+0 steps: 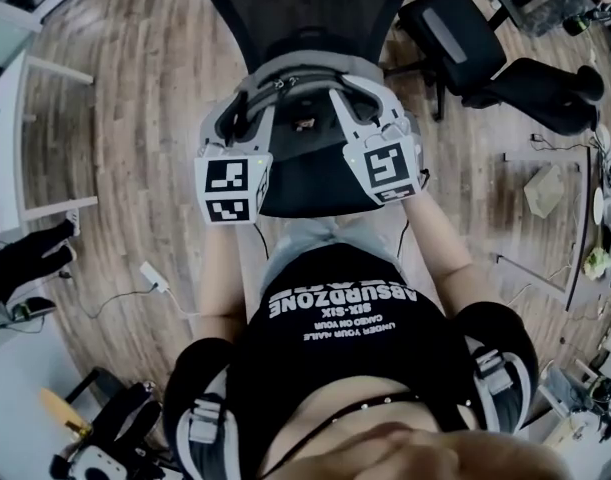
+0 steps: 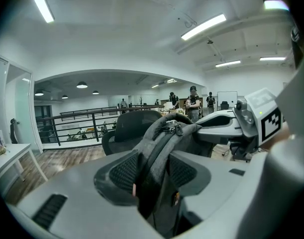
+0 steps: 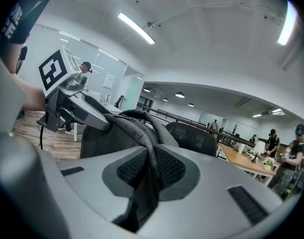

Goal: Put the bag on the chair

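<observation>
My left gripper has its 2 fingers pinching the thick padded strap of the grey bag. My right gripper has its 2 pressed on a thinner fold of the bag's fabric. The bag hangs between them just above the chair, in front of its backrest. I judge it soft, floppy and fairly weighty. Cloth may creep through my pads, so the stitched straps near the top are the surest hold.

Bright, even light falls from ceiling strips; I get heavy fisheye bending, dark corners and soft shadows, and the near fingers look blurred.
</observation>
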`<act>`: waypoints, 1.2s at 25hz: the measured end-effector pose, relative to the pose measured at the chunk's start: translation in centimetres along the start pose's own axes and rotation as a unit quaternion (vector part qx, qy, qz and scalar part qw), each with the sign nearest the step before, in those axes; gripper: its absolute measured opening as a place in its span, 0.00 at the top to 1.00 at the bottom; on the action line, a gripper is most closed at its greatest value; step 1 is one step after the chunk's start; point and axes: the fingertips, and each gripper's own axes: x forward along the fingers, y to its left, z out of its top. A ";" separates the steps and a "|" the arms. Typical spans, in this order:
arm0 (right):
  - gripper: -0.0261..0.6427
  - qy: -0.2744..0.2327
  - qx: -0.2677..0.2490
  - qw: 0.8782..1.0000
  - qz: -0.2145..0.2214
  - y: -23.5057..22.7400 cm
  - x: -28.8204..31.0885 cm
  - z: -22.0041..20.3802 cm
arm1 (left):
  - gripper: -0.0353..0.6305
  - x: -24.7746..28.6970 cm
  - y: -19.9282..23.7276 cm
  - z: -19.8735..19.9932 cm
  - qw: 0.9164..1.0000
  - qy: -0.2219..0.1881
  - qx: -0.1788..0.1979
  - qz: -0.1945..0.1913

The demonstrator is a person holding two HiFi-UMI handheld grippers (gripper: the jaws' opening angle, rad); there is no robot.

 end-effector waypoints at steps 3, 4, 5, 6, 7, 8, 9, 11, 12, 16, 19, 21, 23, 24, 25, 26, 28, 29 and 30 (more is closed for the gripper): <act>0.87 0.001 0.000 1.000 -0.007 -0.9 1.4 0.2 | 0.67 1.3 0.9 0.4 1.000 -0.002 -0.003 -0.007; 0.87 0.003 0.000 1.000 -0.008 -1.0 1.8 0.3 | 0.67 1.6 1.2 0.5 1.000 -0.002 -0.006 -0.008; 0.87 0.005 0.000 1.000 -0.009 -1.1 2.2 0.3 | 0.67 1.9 1.4 0.5 1.000 -0.002 -0.008 -0.010; 0.87 0.007 0.000 1.000 -0.010 -1.4 2.6 0.4 | 0.67 2.3 1.7 0.6 1.000 -0.003 -0.010 -0.012; 0.87 0.008 -0.001 1.000 -0.012 -1.6 3.0 0.5 | 0.67 2.7 2.0 0.8 1.000 -0.003 -0.012 -0.014; 0.87 0.009 -0.003 1.000 -0.012 -1.9 3.5 0.6 | 0.67 3.1 2.3 0.8 1.000 -0.003 -0.013 -0.016; 0.87 0.011 -0.004 1.000 -0.012 -2.0 3.9 0.6 | 0.67 3.5 2.7 0.7 1.000 -0.001 -0.014 -0.018; 0.87 0.017 -0.003 1.000 -0.011 -2.3 4.8 0.5 | 0.67 4.3 3.2 0.6 1.000 0.005 -0.012 -0.022; 0.87 0.018 -0.003 1.000 -0.010 -2.4 5.2 0.3 | 0.67 4.8 3.4 0.5 1.000 0.008 -0.011 -0.025; 0.87 0.019 0.003 1.000 -0.004 -3.1 6.8 -0.5 | 0.68 6.6 4.2 -0.1 0.999 0.018 -0.010 -0.030; 0.87 0.021 0.011 1.000 0.007 -3.5 8.0 -1.5 | 0.68 7.8 4.6 -0.5 0.999 0.022 -0.015 -0.023; 0.87 0.023 0.014 1.000 0.013 -3.8 8.8 -2.2 | 0.68 8.7 4.8 -0.7 0.999 0.023 -0.019 -0.017; 0.87 0.024 0.017 0.999 0.019 -4.1 9.7 -2.7 | 0.68 9.5 5.1 -1.1 0.999 0.026 -0.023 -0.010; 0.87 0.025 0.018 0.999 0.022 -4.1 10.1 -2.9 | 0.68 9.8 5.3 -1.3 0.999 0.030 -0.025 -0.007; 0.87 0.026 0.020 0.999 0.025 -4.2 10.4 -3.2 | 0.68 10.2 5.4 -1.5 0.999 0.034 -0.027 -0.005; 0.87 0.028 0.021 0.999 0.029 -4.2 10.8 -3.5 | 0.68 10.5 5.5 -1.8 0.999 0.038 -0.030 -0.004; 0.87 0.032 0.022 0.999 0.038 -4.3 11.6 -4.1 | 0.68 11.1 5.8 -2.3 0.998 0.044 -0.034 0.000; 0.87 0.033 0.022 0.998 0.043 -4.3 12.0 -4.3 | 0.68 11.4 6.0 -2.5 0.998 0.045 -0.035 0.003; 0.87 0.034 0.024 0.998 0.047 -4.3 12.3 -4.5 | 0.69 11.6 6.1 -2.7 0.998 0.046 -0.036 0.008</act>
